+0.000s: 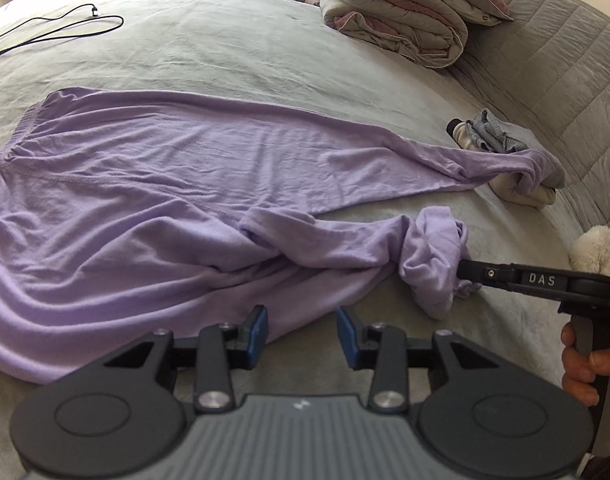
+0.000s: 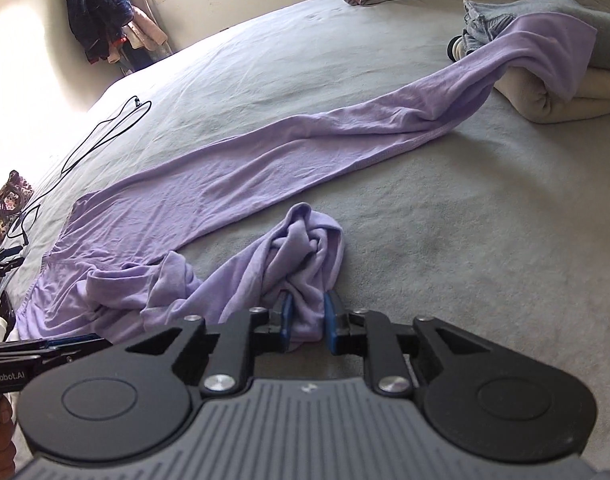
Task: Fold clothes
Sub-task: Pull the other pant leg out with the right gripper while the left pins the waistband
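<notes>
Your right claw (image 2: 307, 322) pinches the bunched leg of the purple trousers (image 1: 153, 184) on the bed (image 1: 225, 52), left claw (image 1: 301, 332) spread and empty, so next pull that leg out straight.

"DAS" on right tool (image 1: 467, 271)

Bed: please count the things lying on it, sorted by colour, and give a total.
Purple: 1, the trousers
Grey: 1, the folded quilt
Black: 1, the cable
Cream and grey: 1, the small clothes pile
White: 1, the plush toy
Total: 5
</notes>
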Tool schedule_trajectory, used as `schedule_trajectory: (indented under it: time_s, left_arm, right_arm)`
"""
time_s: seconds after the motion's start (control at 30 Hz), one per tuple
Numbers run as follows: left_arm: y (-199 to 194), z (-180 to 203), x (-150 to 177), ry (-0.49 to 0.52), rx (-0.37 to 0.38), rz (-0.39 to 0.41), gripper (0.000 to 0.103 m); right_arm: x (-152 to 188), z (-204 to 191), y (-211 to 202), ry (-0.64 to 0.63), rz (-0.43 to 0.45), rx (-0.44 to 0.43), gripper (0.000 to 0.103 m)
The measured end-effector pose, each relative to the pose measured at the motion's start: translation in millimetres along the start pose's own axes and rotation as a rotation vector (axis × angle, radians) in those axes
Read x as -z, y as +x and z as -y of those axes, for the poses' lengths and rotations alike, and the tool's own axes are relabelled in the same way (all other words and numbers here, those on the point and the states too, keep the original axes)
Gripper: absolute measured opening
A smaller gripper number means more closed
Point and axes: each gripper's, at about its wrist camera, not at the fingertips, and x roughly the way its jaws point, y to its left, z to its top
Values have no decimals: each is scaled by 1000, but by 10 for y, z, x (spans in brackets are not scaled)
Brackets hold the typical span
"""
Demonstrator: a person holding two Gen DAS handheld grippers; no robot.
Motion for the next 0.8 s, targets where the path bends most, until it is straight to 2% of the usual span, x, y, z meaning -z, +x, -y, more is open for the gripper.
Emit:
schedule_trajectory:
  time_s: [0.23, 0.27, 0.3, 0.43, 0.53, 0.8]
  left_arm:
    - [48, 158, 53, 104, -87, 24, 38]
    - [48, 174, 53, 113, -97, 26, 36]
    - [43, 167, 49, 112, -103, 28, 30]
    - [10, 66, 16, 64, -96, 24, 8]
    - [-58, 8, -18, 36, -74, 38, 3]
    - [-220, -99, -84, -24, -44, 90, 0]
  right_arm:
    - [-84, 107, -349, 31, 94, 20, 7]
    - [-101, 131, -409, 32, 113, 32, 7]
    - [-116, 163, -462, 34, 128, 45, 7]
    - [-148, 328, -622, 55, 179, 102, 7]
    - [-166, 431, -687, 58, 206, 154, 7]
    - [-288, 693, -808, 92, 265, 252, 7]
